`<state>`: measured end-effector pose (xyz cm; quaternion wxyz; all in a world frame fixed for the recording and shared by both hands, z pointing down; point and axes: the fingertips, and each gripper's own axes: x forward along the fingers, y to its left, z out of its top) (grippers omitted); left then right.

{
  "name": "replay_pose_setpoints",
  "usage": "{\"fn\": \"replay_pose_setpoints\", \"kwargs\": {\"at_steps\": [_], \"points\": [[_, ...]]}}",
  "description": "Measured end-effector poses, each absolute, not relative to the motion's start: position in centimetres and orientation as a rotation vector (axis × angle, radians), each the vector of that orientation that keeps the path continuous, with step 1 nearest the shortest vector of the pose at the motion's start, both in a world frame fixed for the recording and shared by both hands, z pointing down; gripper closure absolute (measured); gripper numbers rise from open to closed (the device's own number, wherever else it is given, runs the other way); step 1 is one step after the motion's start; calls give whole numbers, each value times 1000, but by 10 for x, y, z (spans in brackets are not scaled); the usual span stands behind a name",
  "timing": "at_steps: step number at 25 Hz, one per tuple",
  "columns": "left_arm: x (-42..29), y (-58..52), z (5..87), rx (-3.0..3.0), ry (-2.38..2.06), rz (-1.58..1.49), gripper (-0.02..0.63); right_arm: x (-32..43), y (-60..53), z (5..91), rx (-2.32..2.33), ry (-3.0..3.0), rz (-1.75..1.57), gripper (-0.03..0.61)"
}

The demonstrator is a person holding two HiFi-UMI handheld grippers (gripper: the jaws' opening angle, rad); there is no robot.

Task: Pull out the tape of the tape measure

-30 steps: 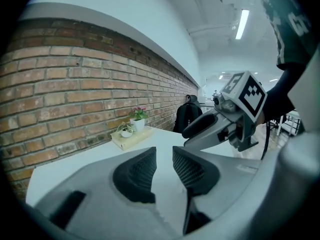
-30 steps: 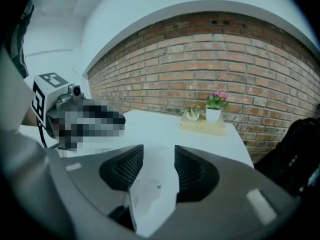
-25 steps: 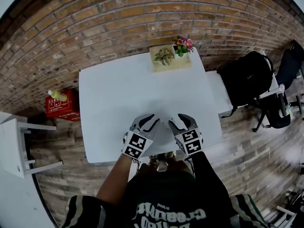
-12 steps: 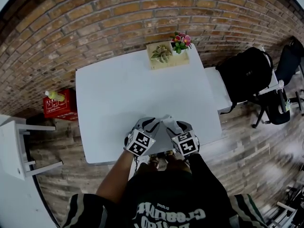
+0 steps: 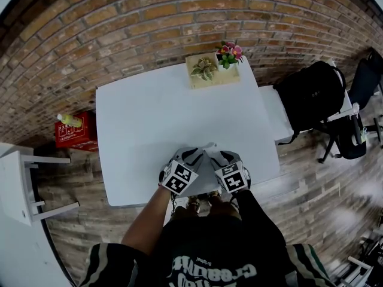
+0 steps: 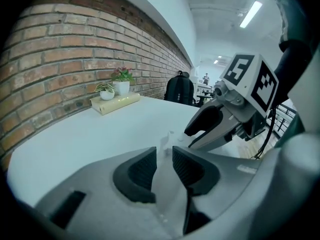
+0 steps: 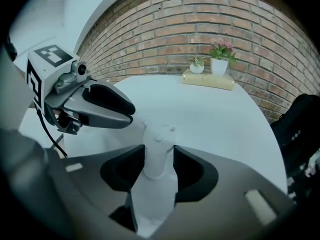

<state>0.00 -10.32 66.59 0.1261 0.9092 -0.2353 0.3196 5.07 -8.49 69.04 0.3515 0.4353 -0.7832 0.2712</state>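
Left gripper [image 6: 164,156]: jaws nearly together with a narrow slot left. A small white tab [image 6: 166,140] sits just past the tips, right at the mouth of the slot. It is not visibly pinched.

The tape measure [image 7: 158,139] has a white case and is low over the near edge of the white table [image 5: 149,118], between the two gripper noses. It sits in the right jaws, with its long axis along them and its knobbed end poking out past the tips.

Right gripper [image 7: 159,156]: jaws closing on the case, with the pads at both its sides.

Key relation: the noses point inward at each other, almost touching, and the case's free end faces the left gripper. That makes the left gripper the nearer one to the tab. My read is that the right anchors the case while the left nips the tab and draws away to its own side, roughly along the table edge.

View differences:
- The right gripper view shows the case filling the jaw gap, but not the tab.
- The left gripper view shows the tab at the slot and the right jaws just beyond, but hardly any of the case.
- The head view gives only a white speck between the noses, white on white, though it confirms the spot on the table.
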Motion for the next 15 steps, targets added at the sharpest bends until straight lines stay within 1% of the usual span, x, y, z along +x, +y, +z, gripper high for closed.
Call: {"fn": "replay_pose_setpoints", "kwargs": {"at_steps": [12,15], "points": [[-2,-115,674,2612,-718,944,508,46,-119,691,966,-2073,554,377],[-5,-119,677,2592,-742,954,508,39,-122,688,908,-2097,503,392]]}}
